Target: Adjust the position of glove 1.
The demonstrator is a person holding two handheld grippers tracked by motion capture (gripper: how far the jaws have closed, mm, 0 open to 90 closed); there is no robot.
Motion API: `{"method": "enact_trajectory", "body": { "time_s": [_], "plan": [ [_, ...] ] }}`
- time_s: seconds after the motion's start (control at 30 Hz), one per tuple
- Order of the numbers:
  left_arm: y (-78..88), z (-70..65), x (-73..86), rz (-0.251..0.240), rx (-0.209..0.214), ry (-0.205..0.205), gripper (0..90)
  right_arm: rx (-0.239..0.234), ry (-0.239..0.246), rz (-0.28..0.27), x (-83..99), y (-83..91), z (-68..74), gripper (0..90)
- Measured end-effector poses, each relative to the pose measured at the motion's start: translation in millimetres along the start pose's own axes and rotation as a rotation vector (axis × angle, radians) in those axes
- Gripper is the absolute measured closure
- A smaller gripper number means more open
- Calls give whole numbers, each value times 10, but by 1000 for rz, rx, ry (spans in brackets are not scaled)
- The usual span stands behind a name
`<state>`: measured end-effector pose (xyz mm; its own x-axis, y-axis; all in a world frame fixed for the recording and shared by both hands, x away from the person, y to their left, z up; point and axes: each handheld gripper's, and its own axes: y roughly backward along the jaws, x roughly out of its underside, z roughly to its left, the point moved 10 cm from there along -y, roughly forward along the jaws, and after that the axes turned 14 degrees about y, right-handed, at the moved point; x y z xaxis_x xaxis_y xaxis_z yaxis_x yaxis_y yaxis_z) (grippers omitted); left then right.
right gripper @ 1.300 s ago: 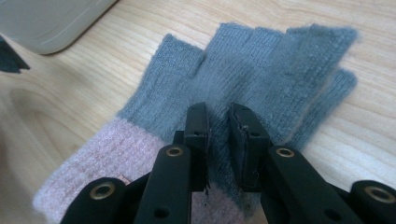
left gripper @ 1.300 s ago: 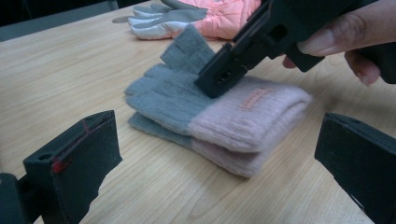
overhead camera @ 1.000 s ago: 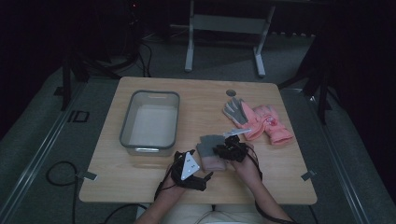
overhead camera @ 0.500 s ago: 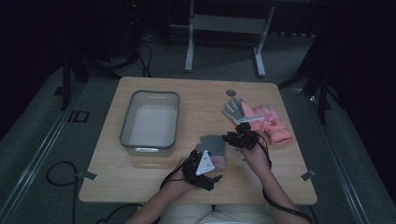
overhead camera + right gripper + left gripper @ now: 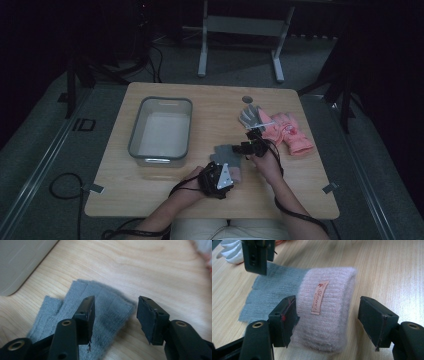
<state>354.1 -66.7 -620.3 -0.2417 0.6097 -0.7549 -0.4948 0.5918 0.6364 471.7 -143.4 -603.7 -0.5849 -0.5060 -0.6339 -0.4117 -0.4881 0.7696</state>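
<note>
While the high view looks down on the table [image 5: 150, 200], the grey-and-pink glove [image 5: 226, 159] lies between the two hands, the left gripper [image 5: 220, 172] at its pink cuff, the right gripper [image 5: 248, 145] just past its grey fingers. Beyond the right gripper rests a second glove [image 5: 280, 130]; off to the left gripper's far side stands a bin [image 5: 161, 131].

Left gripper view now: fuzzy pink ribbed cuff with a sewn label, sitting between jaws that have just been closing, one pad touching the cuff, the other clear.

Right gripper view: flat grey knit fingers under jaws that have just been opening, spread, pinching nothing.
</note>
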Motion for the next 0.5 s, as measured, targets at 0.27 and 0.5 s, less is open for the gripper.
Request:
{"method": "enact_trajectory", "body": {
  "time_s": [0.27,0.5],
  "plan": [
    [-25,116,53,19,30,-10,495,-39,-24,60,85,-155,50,431],
    [-6,186,36,29,101,43,659,-112,-49,66,64,-182,143,570]
  ]
}}
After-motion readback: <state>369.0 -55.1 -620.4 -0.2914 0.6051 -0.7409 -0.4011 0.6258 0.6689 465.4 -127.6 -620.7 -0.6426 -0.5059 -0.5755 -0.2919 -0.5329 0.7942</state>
